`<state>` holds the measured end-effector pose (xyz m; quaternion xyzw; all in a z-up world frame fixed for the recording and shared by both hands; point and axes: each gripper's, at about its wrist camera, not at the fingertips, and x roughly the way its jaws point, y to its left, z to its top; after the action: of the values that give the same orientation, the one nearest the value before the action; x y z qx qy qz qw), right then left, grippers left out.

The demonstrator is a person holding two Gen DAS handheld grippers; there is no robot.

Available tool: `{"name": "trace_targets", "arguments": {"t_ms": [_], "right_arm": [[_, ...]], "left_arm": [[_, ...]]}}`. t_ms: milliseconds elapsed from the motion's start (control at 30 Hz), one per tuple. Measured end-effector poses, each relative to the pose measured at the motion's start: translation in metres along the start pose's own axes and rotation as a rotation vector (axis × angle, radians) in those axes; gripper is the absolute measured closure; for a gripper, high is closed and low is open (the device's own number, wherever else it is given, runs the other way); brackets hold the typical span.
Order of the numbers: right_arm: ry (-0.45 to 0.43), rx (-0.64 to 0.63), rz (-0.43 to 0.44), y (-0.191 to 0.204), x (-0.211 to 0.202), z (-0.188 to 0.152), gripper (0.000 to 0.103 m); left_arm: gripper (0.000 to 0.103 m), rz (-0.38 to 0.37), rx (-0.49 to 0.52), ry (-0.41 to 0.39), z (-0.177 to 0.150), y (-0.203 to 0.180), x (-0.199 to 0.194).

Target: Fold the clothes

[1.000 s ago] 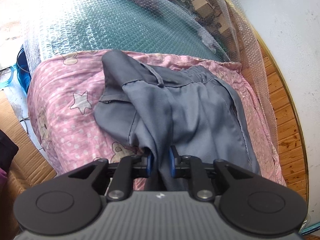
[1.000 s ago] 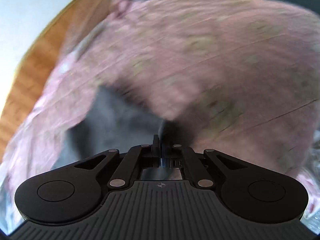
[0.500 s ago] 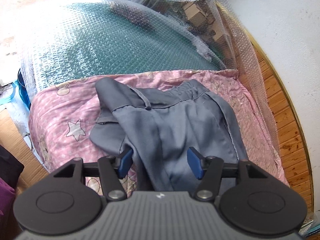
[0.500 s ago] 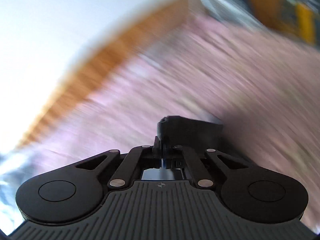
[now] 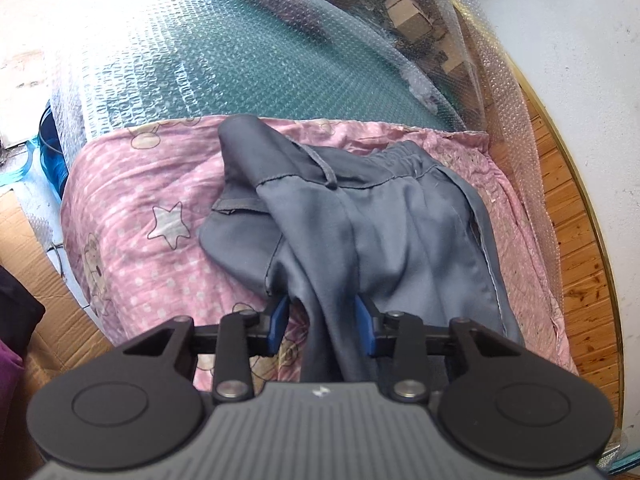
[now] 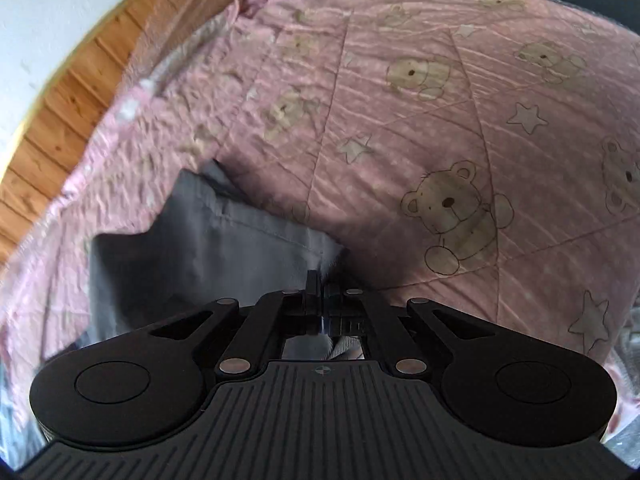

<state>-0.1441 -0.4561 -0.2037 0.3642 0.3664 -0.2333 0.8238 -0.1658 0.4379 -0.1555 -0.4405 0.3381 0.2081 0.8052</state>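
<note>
Grey trousers (image 5: 384,236) lie crumpled on a pink quilt (image 5: 136,208) printed with bears and stars, their elastic waistband at the far side. The left gripper (image 5: 320,326) has its blue-padded jaws partly open around a hanging fold of the fabric, not pinching it. The right gripper (image 6: 321,285) is clamped tight on a hemmed edge of the trousers (image 6: 208,248). Bubble wrap (image 5: 224,60) covers the surface beyond the quilt.
</note>
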Motion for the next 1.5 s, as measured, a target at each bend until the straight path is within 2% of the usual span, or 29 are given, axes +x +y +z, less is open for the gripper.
{"name": "trace_targets", "arguments": {"t_ms": [233,333,433,467,533,567,600,667,767,833,900,933,967,1000,1033,1067,1200,1333,1400,1500], "right_arm": [[-0.104,-0.061,0.023,0.010,-0.006,0.023,0.103],[-0.079,-0.066,-0.010,0.015,0.002,0.025,0.103],[-0.045,-0.065,-0.058,0.005,-0.001,0.007,0.103],[-0.046,-0.064,-0.050,0.001,-0.006,0.000,0.099],[-0.069,-0.005,0.004,-0.008,-0.024,-0.011,0.080],[-0.084,0.045,0.038,-0.014,-0.035,-0.017,0.060],[-0.087,0.105,0.076,-0.020,-0.043,-0.026,0.050],[-0.045,0.200,0.151,-0.026,-0.049,-0.045,0.050],[0.007,0.192,0.227,-0.017,-0.030,-0.060,0.050],[-0.003,0.203,0.262,-0.010,-0.016,-0.059,0.050],[-0.028,0.229,0.292,-0.003,-0.004,-0.052,0.049],[-0.031,0.241,0.303,0.000,0.000,-0.049,0.046],[-0.025,0.247,0.310,0.003,0.004,-0.047,0.049],[-0.019,0.247,0.309,0.005,0.006,-0.045,0.075],[-0.010,0.239,0.293,0.008,0.006,-0.045,0.092],[-0.010,0.228,0.277,0.011,0.004,-0.045,0.100],[-0.064,0.163,0.264,0.024,-0.030,-0.039,0.103],[-0.126,0.124,0.300,0.048,-0.075,-0.017,0.103],[-0.146,0.098,0.311,0.062,-0.099,0.002,0.103],[-0.153,0.042,0.308,0.088,-0.128,0.037,0.103]], "left_arm": [[0.068,0.020,0.038,0.026,-0.003,-0.007,0.005],[0.068,0.015,0.045,0.031,-0.005,-0.008,0.006],[0.068,-0.004,0.052,0.031,-0.008,-0.010,0.005],[0.068,-0.010,0.054,0.031,-0.009,-0.010,0.005],[0.068,-0.022,0.059,0.031,-0.011,-0.011,0.004],[0.068,-0.028,0.061,0.031,-0.012,-0.012,0.003],[0.068,-0.035,0.064,0.032,-0.013,-0.012,0.003],[0.066,-0.047,0.068,0.032,-0.015,-0.013,0.002],[0.062,-0.064,0.069,0.024,-0.018,-0.015,0.006],[0.063,-0.080,0.055,0.017,-0.016,-0.016,0.011],[0.068,-0.097,0.044,0.011,-0.013,-0.018,0.016],[0.075,-0.108,0.045,0.010,-0.011,-0.021,0.018],[0.088,-0.118,0.046,0.009,-0.008,-0.023,0.020],[0.094,-0.122,0.051,0.005,-0.007,-0.025,0.020],[0.095,-0.119,0.062,-0.001,-0.006,-0.027,0.019],[0.097,-0.117,0.072,-0.007,-0.006,-0.030,0.017],[0.098,-0.204,0.006,-0.070,0.005,-0.045,-0.015],[0.098,-0.311,-0.064,-0.139,0.020,-0.066,-0.052],[0.099,-0.390,-0.066,-0.175,0.037,-0.097,-0.074],[0.098,-0.478,-0.053,-0.216,0.070,-0.164,-0.093]]}}
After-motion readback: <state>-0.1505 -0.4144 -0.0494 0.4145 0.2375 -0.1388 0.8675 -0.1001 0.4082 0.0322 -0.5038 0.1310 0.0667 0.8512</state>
